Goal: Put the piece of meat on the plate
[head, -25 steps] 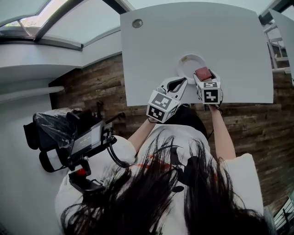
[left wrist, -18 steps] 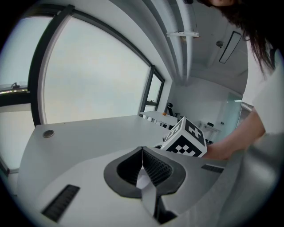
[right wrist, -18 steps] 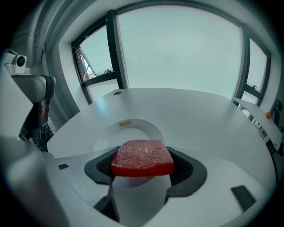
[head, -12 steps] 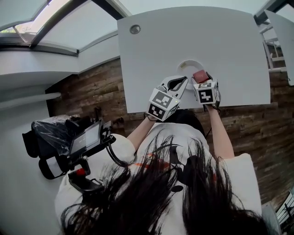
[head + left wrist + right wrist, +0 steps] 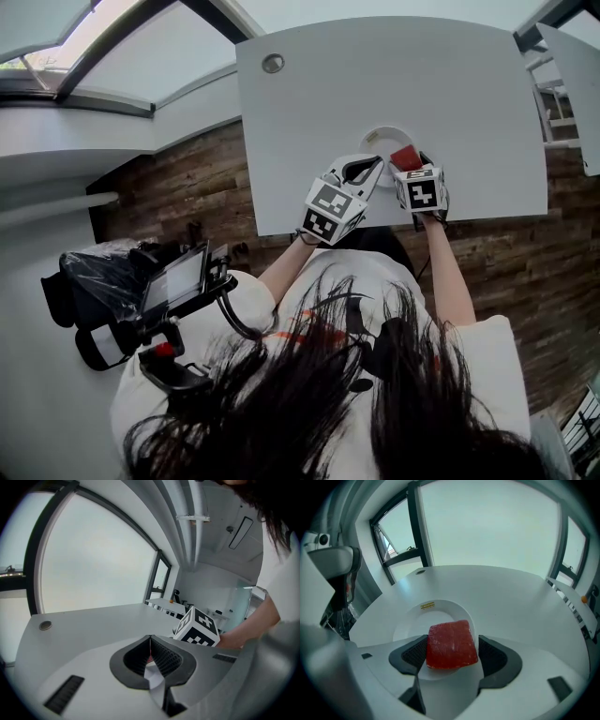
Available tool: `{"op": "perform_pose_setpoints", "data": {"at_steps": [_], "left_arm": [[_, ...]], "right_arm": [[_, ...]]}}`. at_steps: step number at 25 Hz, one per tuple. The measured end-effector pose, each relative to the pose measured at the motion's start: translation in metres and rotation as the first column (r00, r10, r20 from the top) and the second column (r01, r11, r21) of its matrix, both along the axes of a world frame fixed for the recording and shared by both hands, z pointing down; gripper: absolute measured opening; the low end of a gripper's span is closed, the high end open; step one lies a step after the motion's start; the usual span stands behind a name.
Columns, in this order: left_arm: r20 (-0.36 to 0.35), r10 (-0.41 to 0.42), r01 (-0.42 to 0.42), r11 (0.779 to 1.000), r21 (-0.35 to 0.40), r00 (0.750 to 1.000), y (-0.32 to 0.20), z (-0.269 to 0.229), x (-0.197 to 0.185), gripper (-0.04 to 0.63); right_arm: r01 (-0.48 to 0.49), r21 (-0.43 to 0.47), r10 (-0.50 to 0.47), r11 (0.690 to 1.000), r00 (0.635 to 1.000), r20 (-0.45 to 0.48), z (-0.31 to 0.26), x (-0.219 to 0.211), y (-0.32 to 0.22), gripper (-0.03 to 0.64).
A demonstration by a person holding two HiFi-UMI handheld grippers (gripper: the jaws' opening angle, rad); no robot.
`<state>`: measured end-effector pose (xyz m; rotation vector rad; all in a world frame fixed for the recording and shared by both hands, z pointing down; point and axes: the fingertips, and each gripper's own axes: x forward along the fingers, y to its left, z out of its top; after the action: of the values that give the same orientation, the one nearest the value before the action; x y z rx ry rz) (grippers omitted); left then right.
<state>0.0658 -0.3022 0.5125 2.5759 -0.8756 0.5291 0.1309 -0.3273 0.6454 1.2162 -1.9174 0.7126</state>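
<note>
A red block of meat (image 5: 451, 645) sits between the two pads of my right gripper (image 5: 453, 649), which is shut on it. It hangs over the near rim of the round white plate (image 5: 410, 626), which bears a small yellow sticker. In the head view the meat (image 5: 404, 157) is at the plate's (image 5: 379, 141) right edge, near the white table's front edge. My left gripper (image 5: 364, 170) rests just left of the plate with its pads pressed together and nothing held. Its closed tips (image 5: 150, 641) point across the table, with the right gripper's marker cube (image 5: 197, 627) beside them.
The white table (image 5: 403, 75) has a round metal grommet (image 5: 273, 63) at its far left corner. Another white desk (image 5: 574, 66) stands to the right. A camera rig (image 5: 173, 295) hangs at the person's left, over a wood floor.
My right gripper has carried the meat slightly left, farther over the plate's rim. The left gripper has stayed where it was.
</note>
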Motion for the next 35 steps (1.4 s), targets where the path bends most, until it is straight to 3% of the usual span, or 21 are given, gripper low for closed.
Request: {"op": "perform_pose_setpoints", "data": {"at_steps": [16, 27, 34, 35], "left_arm": [[0.004, -0.014, 0.014, 1.000, -0.005, 1.000, -0.004, 0.004, -0.004, 0.006], [0.005, -0.033, 0.033, 0.999, 0.015, 0.999, 0.020, -0.003, -0.011, 0.006], [-0.017, -0.110, 0.110, 0.994, 0.015, 0.994, 0.026, -0.014, -0.020, 0.006], [-0.020, -0.122, 0.123, 0.992, 0.020, 0.992, 0.033, -0.017, -0.021, 0.006]], "right_arm": [[-0.063, -0.036, 0.066, 0.997, 0.995, 0.076, -0.002, 0.003, 0.001, 0.327], [-0.183, 0.104, 0.154, 0.978, 0.959, 0.236, -0.068, 0.001, 0.021, 0.327], [-0.199, 0.189, 0.115, 0.962, 0.917, 0.383, -0.112, -0.015, 0.023, 0.325], [-0.206, 0.205, 0.109, 0.957, 0.908, 0.403, -0.119, -0.015, 0.029, 0.266]]}}
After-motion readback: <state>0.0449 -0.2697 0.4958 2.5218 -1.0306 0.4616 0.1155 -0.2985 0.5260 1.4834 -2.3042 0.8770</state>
